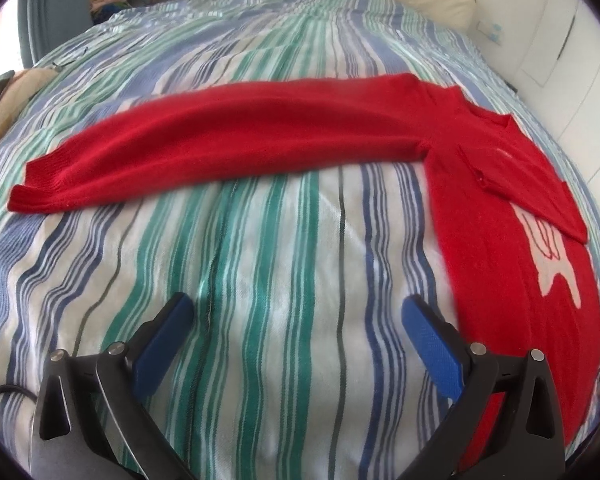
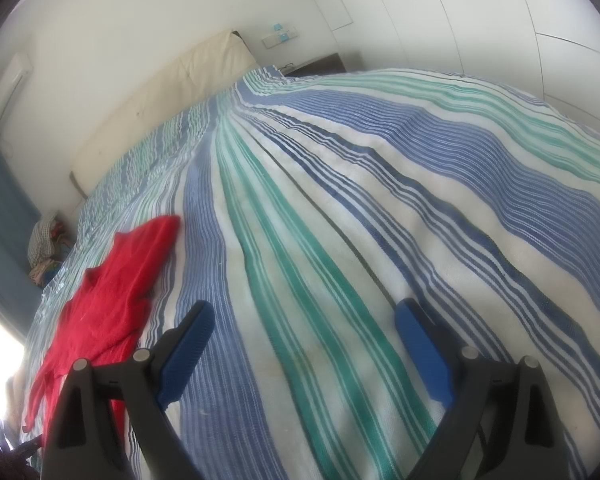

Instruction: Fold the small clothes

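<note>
1. One red sweater [image 1: 228, 148] is lying flat on the striped bed [image 1: 260, 264], one long sleeve [image 1: 112, 168] stretching toward the bed's left side.
2. The left claw [image 1: 296, 320] is hovering over bare bedspread with jaws wide, holding nothing.
3. The right claw [image 2: 304, 328] is gaping wide too, empty, the sweater [image 2: 112, 292] lying to its left.

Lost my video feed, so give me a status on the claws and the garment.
Left claw open, empty. Right claw open, empty. Red sweater flat on striped bedspread, one sleeve stretched out, unfolded. Nothing in the way.
</note>
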Motion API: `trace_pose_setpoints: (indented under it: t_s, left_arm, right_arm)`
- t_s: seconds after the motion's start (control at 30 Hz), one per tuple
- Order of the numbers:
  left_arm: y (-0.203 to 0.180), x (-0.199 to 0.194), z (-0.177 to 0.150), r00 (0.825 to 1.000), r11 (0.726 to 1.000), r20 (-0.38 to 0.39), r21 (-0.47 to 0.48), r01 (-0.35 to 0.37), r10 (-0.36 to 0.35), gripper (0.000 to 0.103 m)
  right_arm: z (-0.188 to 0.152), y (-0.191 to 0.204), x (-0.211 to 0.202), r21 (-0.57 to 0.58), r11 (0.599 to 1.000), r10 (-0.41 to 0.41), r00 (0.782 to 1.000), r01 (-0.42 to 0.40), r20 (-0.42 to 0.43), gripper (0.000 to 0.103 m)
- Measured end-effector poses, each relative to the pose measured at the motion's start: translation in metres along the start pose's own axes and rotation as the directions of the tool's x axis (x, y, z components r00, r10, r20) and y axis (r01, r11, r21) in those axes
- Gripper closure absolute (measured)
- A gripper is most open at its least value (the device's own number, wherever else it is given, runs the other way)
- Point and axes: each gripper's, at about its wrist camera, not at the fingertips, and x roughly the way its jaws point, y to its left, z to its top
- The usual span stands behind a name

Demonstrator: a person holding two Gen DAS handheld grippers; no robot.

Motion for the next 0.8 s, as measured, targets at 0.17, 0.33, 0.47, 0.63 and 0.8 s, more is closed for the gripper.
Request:
trace_pose_setpoints:
  t_s: [0.17, 0.33, 0.47, 0.63, 0.8]
  left_arm:
    - [0.02, -0.021, 0.009, 0.997, 0.995, 0.046, -0.086, 0.058, -0.054, 0.001]
    - [0.03, -0.03, 0.018, 0.997, 0.992, 0.067, -0.117, 0.05, -0.043, 0.001]
    - [0.034, -0.038, 0.022, 0.996, 0.987, 0.065, -0.141, 0.075, -0.066, 0.001]
    - [0.054, -0.045, 0.036, 0.996, 0.981, 0.062, -0.183, 0.072, -0.062, 0.001]
    - [0.116, -0.068, 0.061, 0.989, 0.931, 0.128, -0.348, 0.108, -0.067, 0.001]
  right_arm:
    - [-0.001, 0.001, 0.001, 0.003, 1.0, 0.004, 1.0, -0.004, 0.001, 0.011]
    - [-0.001, 0.001, 0.002, 0.001, 1.0, 0.005, 1.0, -0.005, -0.001, 0.011]
    - [-0.001, -0.001, 0.002, 0.002, 1.0, 0.007, 1.0, -0.007, 0.0, 0.011]
    - [-0.002, -0.001, 0.002, 0.002, 1.0, 0.007, 1.0, -0.007, 0.0, 0.011]
    - [-0.002, 0.0, 0.002, 0.002, 1.0, 0.006, 1.0, -0.006, 0.0, 0.011]
